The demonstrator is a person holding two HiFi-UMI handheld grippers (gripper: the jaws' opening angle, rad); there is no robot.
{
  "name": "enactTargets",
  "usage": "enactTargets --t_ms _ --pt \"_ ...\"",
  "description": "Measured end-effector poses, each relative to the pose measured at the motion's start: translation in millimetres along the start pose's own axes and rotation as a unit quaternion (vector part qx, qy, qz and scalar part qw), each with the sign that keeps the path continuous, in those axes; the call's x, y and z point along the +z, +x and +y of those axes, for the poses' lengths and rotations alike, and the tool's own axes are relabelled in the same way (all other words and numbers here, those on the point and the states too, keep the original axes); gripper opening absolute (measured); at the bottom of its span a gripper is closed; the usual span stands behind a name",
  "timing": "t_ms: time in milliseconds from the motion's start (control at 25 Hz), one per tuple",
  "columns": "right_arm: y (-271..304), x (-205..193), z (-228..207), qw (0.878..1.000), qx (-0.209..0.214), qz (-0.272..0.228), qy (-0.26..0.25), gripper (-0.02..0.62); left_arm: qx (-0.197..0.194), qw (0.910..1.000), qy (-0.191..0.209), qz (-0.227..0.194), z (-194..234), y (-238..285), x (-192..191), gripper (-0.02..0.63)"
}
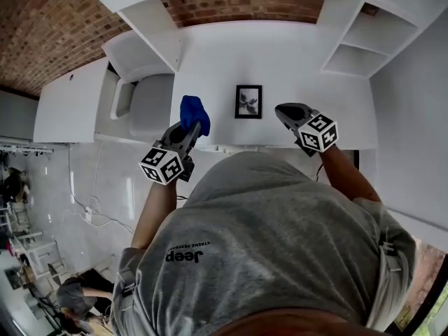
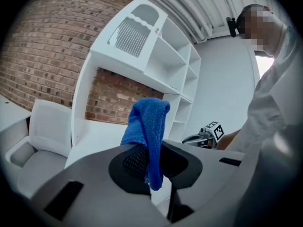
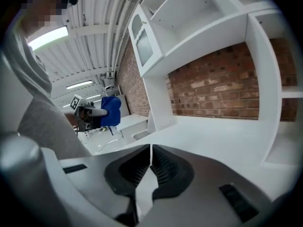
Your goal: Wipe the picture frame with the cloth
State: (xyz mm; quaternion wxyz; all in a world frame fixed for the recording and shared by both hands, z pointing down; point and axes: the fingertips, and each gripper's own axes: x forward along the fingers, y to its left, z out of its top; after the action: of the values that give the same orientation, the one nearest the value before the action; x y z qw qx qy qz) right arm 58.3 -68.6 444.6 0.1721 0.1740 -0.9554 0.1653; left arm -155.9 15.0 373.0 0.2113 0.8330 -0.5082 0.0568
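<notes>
A: What's on the left?
B: The left gripper, its fingers clamped on a blue cloth at the near edge of the desk.
A: And the frame?
B: It stands on the desk between both grippers, touching neither.
A: The right gripper?
B: Fingers pressed together, holding nothing.

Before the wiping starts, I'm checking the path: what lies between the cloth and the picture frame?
Only bare white desk between the cloth and the picture frame, as the head view shows.
</notes>
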Motion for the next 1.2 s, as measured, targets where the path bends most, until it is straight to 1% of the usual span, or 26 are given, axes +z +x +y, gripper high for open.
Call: enactTargets --t_ms 80,200,360,400,440,480,520,680,760,880,1040,1120,1200 --pt "14.3 -11.4 -11.9 0.999 0.026 0.017 -0.014 0.006 0.007 0.9998 -0.007 0.015 1.5 28.8 -1.5 0.056" --pt "31.7 -31.0 -20.0 0.998 0.048 0.038 -0.029 0.006 0.007 0.9989 -0.002 0.046 0.2 58.7 -9.3 0.057" --pt "52.3 -57.3 -18.9 0.994 0.054 0.072 -0.055 0.009 -0.002 0.9967 0.000 0.081 5.3 80.0 -21.7 0.057" --pt "58.8 -63.9 -19.1 0.993 0.053 0.082 -0.060 0.016 -0.007 0.9961 0.000 0.088 9.3 85.3 -25.4 0.057" --pt "64.9 -70.5 -18.9 0.992 0.051 0.093 -0.063 0.045 -0.013 0.9954 0.000 0.095 13.3 90.1 -29.5 0.057" --pt "70.8 -76.9 -18.8 0.991 0.047 0.103 -0.066 0.086 -0.020 0.9947 0.000 0.101 17.1 94.4 -33.5 0.055" --pt "77.3 -82.6 -19.3 0.990 0.041 0.113 -0.069 0.098 -0.029 0.9939 0.001 0.106 21.4 98.3 -37.1 0.057" --pt "110.1 -103.4 -23.1 0.983 0.009 0.155 -0.094 0.123 -0.070 0.9884 0.008 0.134 42.3 109.8 -53.8 0.056" --pt "123.7 -115.8 -26.7 0.980 -0.015 0.176 -0.092 0.129 -0.094 0.9837 0.015 0.152 50.1 112.3 -62.2 0.057" --pt "135.3 -129.5 -37.8 0.975 -0.055 0.198 -0.087 0.132 -0.120 0.9783 0.026 0.167 61.6 119.2 -70.0 0.057" --pt "143.5 -144.3 -45.4 0.969 -0.085 0.215 -0.088 0.132 -0.137 0.9744 0.033 0.175 76.6 129.6 -77.1 0.057" --pt "146.6 -151.0 -46.4 0.967 -0.091 0.220 -0.087 0.132 -0.139 0.9735 0.034 0.179 83.4 132.3 -81.5 0.056" --pt "148.8 -154.5 -46.0 0.968 -0.090 0.218 -0.087 0.126 -0.138 0.9730 0.033 0.182 89.0 135.9 -84.5 0.057"
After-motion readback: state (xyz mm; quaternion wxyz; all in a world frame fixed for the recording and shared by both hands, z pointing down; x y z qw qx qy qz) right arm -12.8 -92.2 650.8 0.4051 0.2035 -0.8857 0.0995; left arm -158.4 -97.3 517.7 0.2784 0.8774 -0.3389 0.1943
